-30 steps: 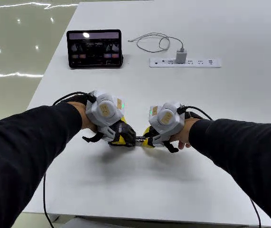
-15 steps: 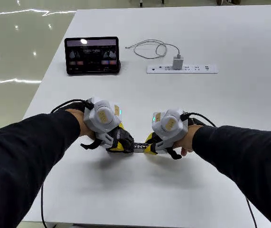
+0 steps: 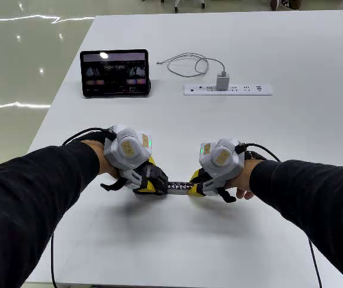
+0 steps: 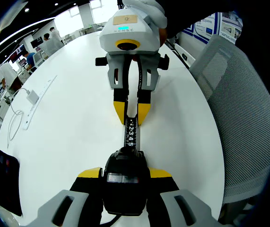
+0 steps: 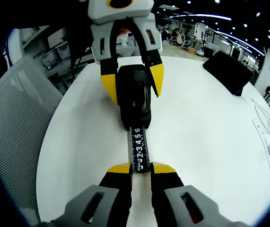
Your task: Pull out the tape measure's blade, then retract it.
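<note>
The black tape measure [image 3: 154, 177] lies on the white table [image 3: 177, 240], and my left gripper [image 3: 149, 182] is shut on its body. In the left gripper view the case [image 4: 125, 182] sits between the yellow-tipped jaws of the left gripper [image 4: 125, 174]. A short length of blade [image 3: 178, 187], numbered to about 6, runs from the case to my right gripper [image 3: 194, 190]. In the right gripper view the right gripper [image 5: 139, 168] pinches the blade's end [image 5: 139, 151], with the case [image 5: 135, 97] just beyond it.
A dark tablet [image 3: 115, 72] stands at the back left. A white power strip [image 3: 227, 89] with a plugged charger and looped cable [image 3: 189, 62] lies behind the grippers. A grey mesh chair [image 4: 239, 104] stands beside the table. The table's front edge runs just below my arms.
The right gripper has moved rightward away from the left one, and more of the blade now shows between them. The head view has shifted a little.
</note>
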`<state>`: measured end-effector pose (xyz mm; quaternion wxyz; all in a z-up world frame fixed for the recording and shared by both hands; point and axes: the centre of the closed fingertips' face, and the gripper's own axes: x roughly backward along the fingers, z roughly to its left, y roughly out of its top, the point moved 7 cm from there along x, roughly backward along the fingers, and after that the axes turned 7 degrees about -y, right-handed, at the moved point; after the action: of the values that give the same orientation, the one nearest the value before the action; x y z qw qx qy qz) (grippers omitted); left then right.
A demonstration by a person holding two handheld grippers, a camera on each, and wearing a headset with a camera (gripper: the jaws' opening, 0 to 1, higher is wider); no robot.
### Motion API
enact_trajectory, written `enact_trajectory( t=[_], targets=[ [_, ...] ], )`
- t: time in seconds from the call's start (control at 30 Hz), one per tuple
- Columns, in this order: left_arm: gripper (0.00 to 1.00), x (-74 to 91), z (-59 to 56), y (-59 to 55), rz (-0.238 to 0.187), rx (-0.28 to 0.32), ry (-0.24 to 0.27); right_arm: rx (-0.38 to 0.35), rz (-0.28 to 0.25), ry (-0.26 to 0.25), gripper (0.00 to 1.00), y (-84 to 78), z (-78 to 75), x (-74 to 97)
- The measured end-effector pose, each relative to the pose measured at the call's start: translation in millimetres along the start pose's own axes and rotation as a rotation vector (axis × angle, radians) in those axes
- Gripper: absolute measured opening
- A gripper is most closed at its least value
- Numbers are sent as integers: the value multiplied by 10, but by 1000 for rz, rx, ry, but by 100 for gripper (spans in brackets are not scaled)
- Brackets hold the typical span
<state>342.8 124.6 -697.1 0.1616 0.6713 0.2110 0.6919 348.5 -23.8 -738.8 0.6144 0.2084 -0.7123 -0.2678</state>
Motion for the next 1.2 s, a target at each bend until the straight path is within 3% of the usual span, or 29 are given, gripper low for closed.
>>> enact_trajectory(
  t=[1.2],
  targets=[
    [31,4,-2,-9,-24,15,11,-4,22,-16,10,-187,-34,145]
  ],
)
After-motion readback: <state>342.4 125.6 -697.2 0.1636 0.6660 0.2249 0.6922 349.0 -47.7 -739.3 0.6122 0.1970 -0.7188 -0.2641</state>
